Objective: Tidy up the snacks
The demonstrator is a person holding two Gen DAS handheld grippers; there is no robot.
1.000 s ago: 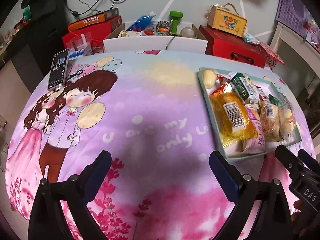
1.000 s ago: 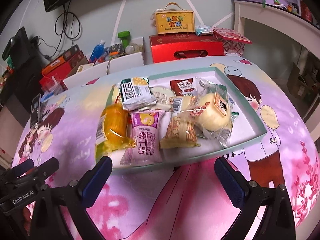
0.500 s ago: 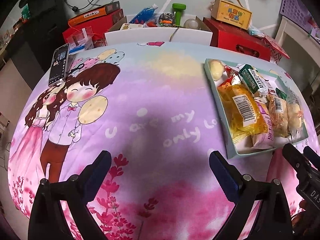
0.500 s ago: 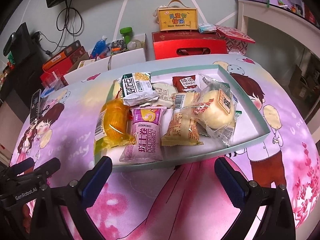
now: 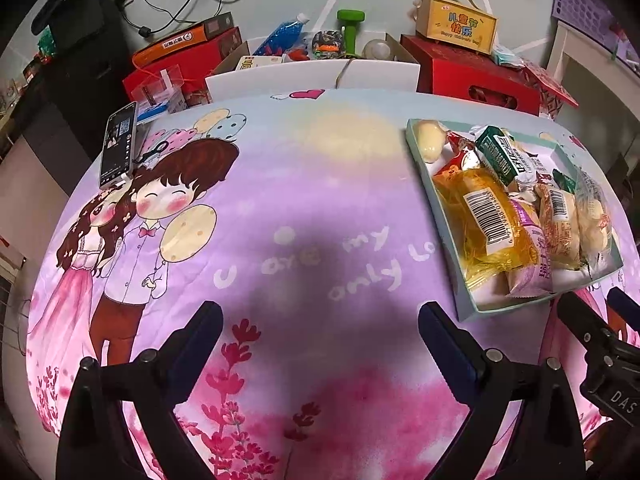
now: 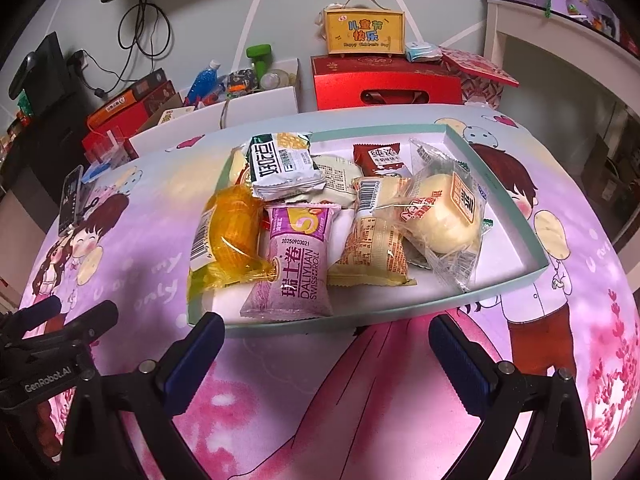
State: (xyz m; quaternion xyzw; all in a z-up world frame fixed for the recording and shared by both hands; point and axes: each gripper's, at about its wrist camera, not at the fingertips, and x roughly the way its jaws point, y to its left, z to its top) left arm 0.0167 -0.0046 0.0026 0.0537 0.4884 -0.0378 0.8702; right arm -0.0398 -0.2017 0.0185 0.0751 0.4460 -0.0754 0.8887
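Note:
A shallow teal box lid (image 6: 508, 288) lies on the cartoon tablecloth and holds several wrapped snacks: a yellow cake pack (image 6: 232, 236), a purple Swiss-roll pack (image 6: 296, 264), an orange-printed pack (image 6: 372, 248), a clear bag with a pale bun (image 6: 444, 220) and a green-white pack (image 6: 280, 164). My right gripper (image 6: 326, 336) is open and empty, just in front of the lid's near edge. My left gripper (image 5: 320, 328) is open and empty over bare cloth, left of the lid (image 5: 452, 248).
A phone (image 5: 118, 144) lies at the table's far left. Beyond the far edge stand red boxes (image 6: 384, 84), a yellow gift box (image 6: 364, 32), a white carton with bottles (image 5: 312, 72) and a black cabinet. A white shelf (image 6: 560, 40) is at right.
Both grippers have drawn back and risen slightly, so the table and the lid sit a little lower and nearer in view. Both stay open and empty. The snacks have not moved.

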